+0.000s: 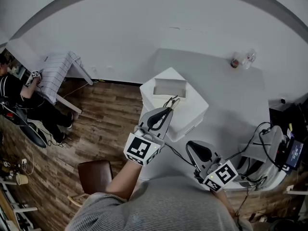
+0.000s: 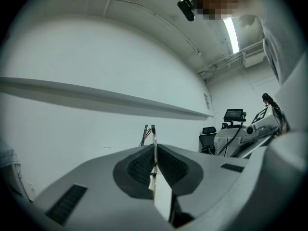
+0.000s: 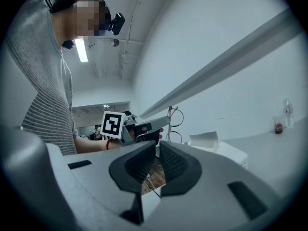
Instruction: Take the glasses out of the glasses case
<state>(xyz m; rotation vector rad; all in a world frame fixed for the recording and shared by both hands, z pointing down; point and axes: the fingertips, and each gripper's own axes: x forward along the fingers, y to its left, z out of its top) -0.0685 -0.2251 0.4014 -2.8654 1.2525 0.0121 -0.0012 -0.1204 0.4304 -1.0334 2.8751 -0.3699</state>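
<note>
Glasses [image 1: 173, 100], thin wire frames, hang in the air just above the open case [image 1: 169, 87], clear of it and touching nothing below. My left claw [image 1: 168, 109] is clenched on them; its own view shows one thin side arm pinched upright between the pads [image 2: 166, 165], with the rest of the frame poking out past the tips. From the right gripper view, both round lenses stand out beyond that claw. The case sits on a white box [image 1: 195, 117], which rests on the white worktop [image 1: 231, 95]. My right claw [image 3: 157, 150] waits near the box's front edge, jaws slightly parted and nothing between them. I judge the removal itself done, since the glasses are out of the case. What seems left is setting them down somewhere on the worktop and letting go.
</note>
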